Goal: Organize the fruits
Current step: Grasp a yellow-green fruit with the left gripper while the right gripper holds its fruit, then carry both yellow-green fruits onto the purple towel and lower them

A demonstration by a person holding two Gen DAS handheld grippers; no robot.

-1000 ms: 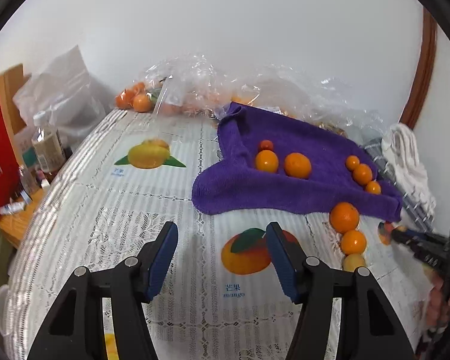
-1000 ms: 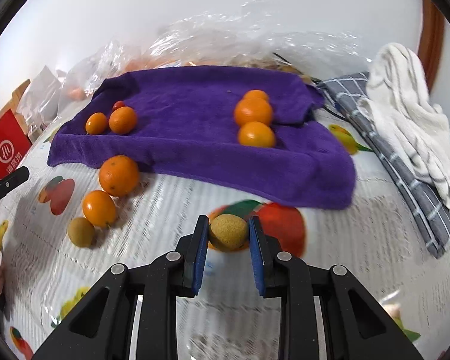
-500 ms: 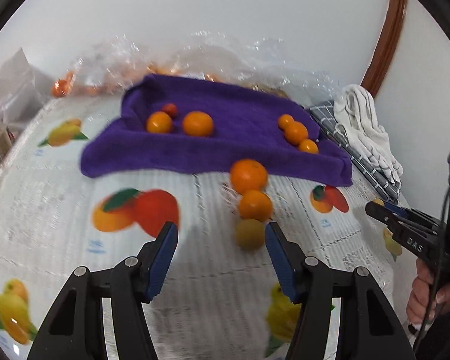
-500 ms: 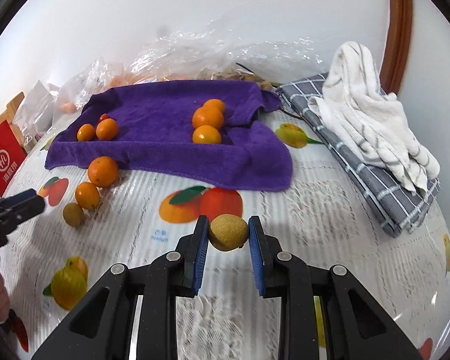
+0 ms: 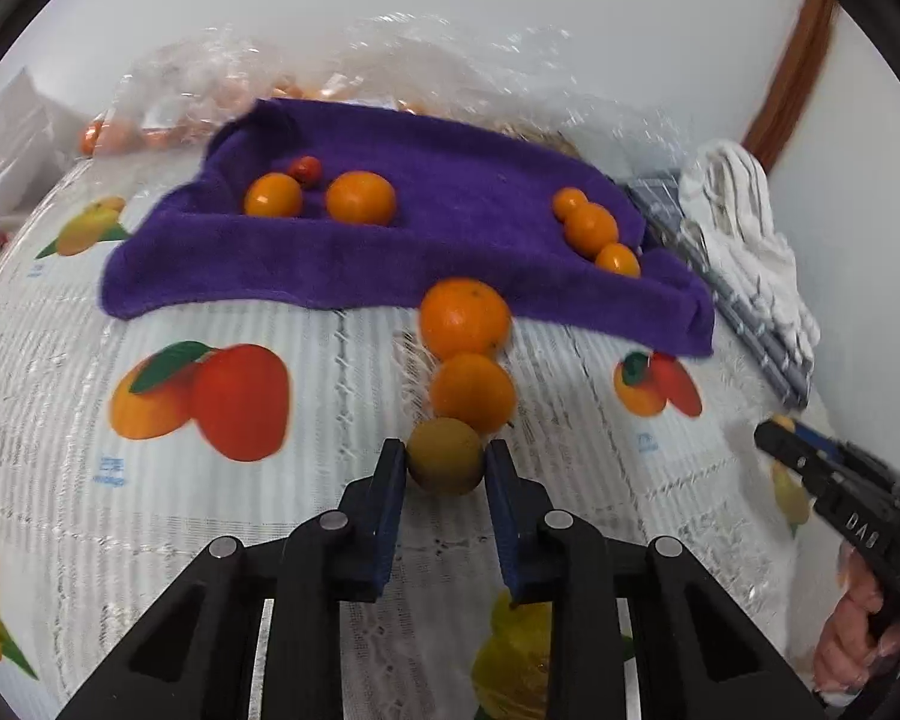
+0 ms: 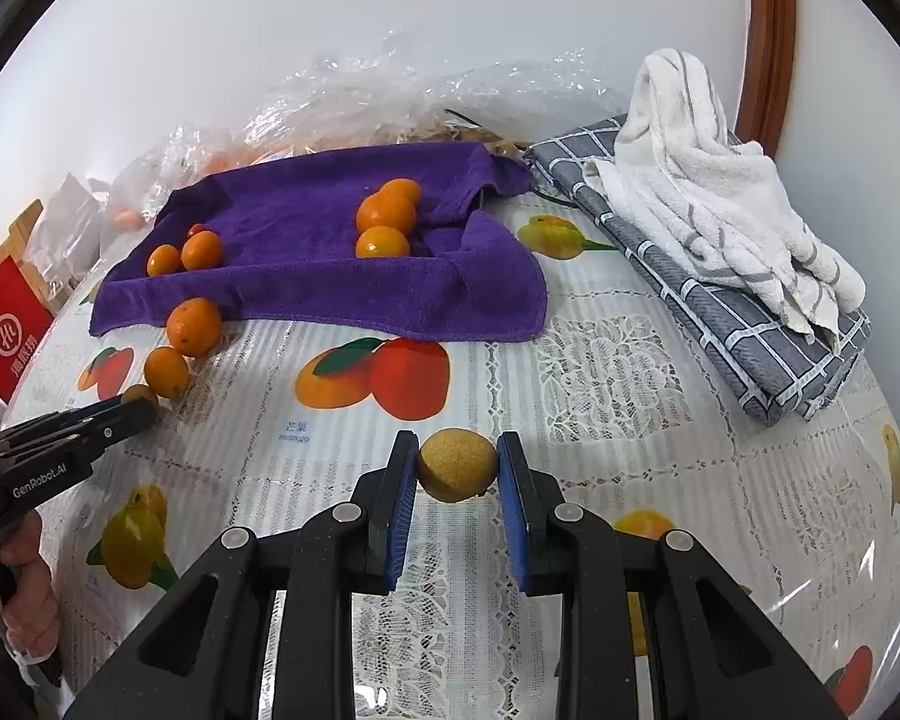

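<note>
Where the white lace-patterned cloth with printed fruit pictures covers the worktop (image 6: 600, 372), a rumpled purple terry towel (image 5: 438, 240) lies across its far half, with crinkled clear plastic bags (image 5: 450, 54) heaped behind it against the pale wall. On the right edge, a folded grey checked cloth (image 6: 726, 312) carries a bunched white striped towel (image 6: 708, 198).

On the purple towel sit two clusters of round orange citrus fruits: a left group (image 5: 360, 198) of two with a tiny red one behind, and a right group (image 5: 591, 228) of three in a close row. In front of the towel's near edge, on the bare cloth, a large orange (image 5: 465, 318) touches a smaller orange (image 5: 473, 393) just below it.

At the bottom of this line a dull brownish-green round fruit (image 5: 445, 463) sits between the blue pads of the left gripper (image 5: 444, 480), whose jaws are closing onto it, the pads against its sides. The right gripper (image 6: 457, 483), held over the cloth's near middle, pinches a rough yellow-brown round fruit (image 6: 457, 465) firmly between its own blue pads, lifted clear of the worktop, well apart from the line of oranges.
</note>
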